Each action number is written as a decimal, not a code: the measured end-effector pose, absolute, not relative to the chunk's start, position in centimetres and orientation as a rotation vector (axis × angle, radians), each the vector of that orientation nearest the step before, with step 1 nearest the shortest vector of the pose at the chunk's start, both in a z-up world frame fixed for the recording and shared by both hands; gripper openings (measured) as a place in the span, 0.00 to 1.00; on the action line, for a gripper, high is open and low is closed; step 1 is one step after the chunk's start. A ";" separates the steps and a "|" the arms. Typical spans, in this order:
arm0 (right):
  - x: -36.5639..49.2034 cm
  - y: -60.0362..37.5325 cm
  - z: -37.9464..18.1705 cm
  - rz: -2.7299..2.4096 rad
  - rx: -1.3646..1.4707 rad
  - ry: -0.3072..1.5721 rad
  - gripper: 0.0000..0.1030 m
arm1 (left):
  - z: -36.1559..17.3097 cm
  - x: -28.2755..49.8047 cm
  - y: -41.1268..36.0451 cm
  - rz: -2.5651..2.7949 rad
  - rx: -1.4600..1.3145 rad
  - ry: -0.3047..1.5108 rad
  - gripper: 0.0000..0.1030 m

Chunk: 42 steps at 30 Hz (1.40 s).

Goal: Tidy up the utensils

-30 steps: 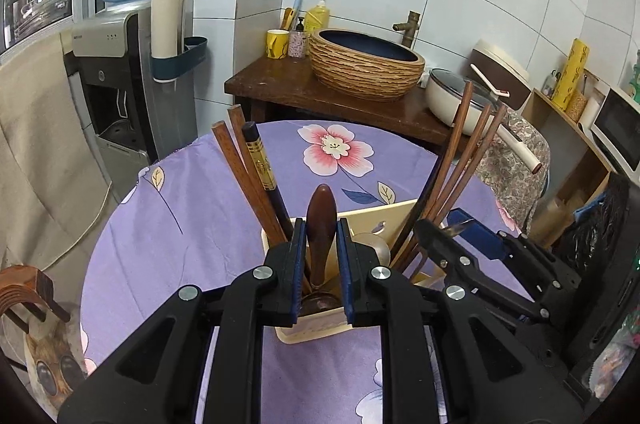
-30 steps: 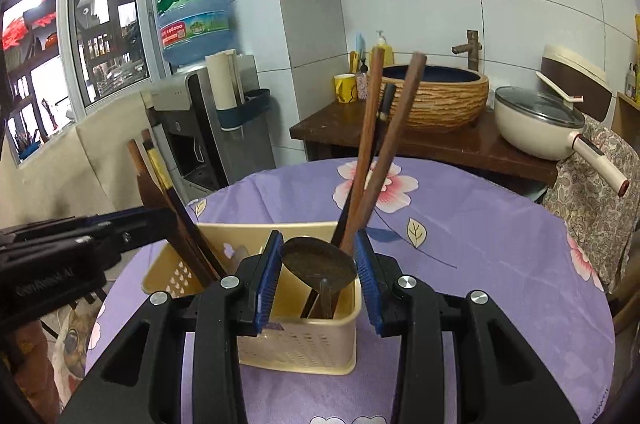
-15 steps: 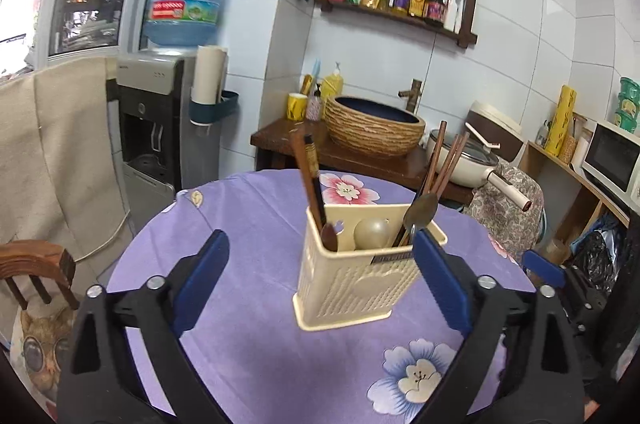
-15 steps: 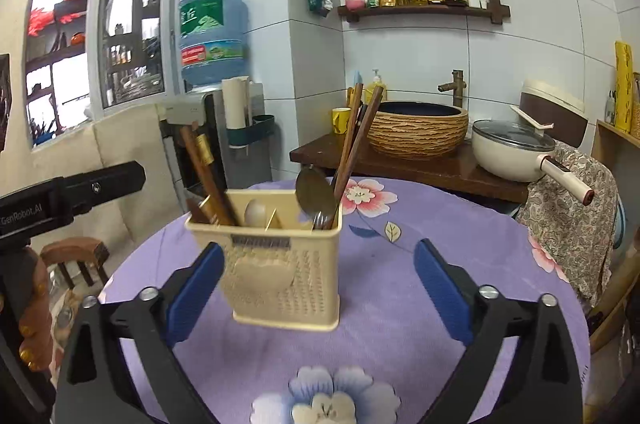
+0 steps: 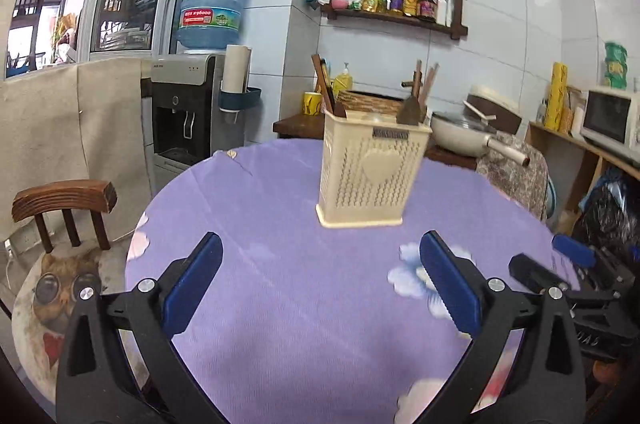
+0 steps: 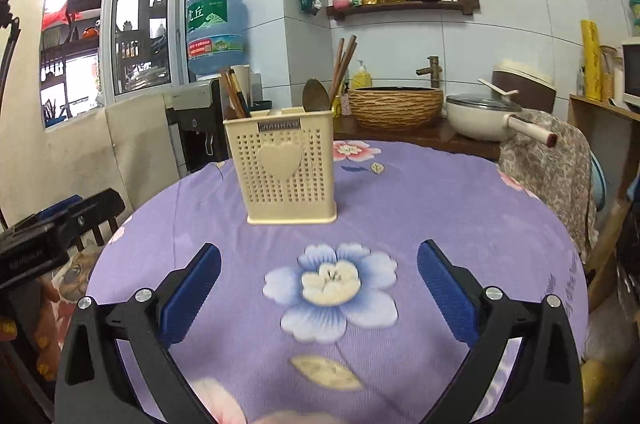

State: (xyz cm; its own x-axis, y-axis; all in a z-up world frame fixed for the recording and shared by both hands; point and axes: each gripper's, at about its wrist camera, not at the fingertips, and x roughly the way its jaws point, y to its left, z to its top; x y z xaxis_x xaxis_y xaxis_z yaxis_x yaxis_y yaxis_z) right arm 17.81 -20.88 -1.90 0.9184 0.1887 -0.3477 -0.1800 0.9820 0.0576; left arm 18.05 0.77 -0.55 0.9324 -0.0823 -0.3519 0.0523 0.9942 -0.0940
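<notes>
Purple floral table [image 6: 440, 207] bare except cream caddy [image 6: 282, 163] holding chopsticks [image 6: 343, 63], spoon [image 6: 316, 95]. Left gripper [image 5: 320, 280], right gripper [image 6: 319, 280] released, empty. Task looks done.

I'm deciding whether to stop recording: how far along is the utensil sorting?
Looks done: chopsticks and a spoon stand in the cream holder. In hand: nothing; the left gripper and right gripper are open, empty. Left: no loose utensils show on the tablecloth.
</notes>
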 end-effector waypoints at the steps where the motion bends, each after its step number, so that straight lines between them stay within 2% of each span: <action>1: 17.1 -20.9 -2.0 0.182 0.015 0.351 0.94 | -1.1 17.3 0.5 -0.063 -0.070 0.365 0.94; 13: 10.3 -19.6 -2.7 0.179 -0.052 0.259 0.94 | -2.9 12.0 -0.6 -0.109 -0.066 0.318 0.94; 42: 9.6 -19.3 -2.8 0.177 -0.052 0.269 0.94 | -2.7 11.4 -0.5 -0.095 -0.076 0.304 0.94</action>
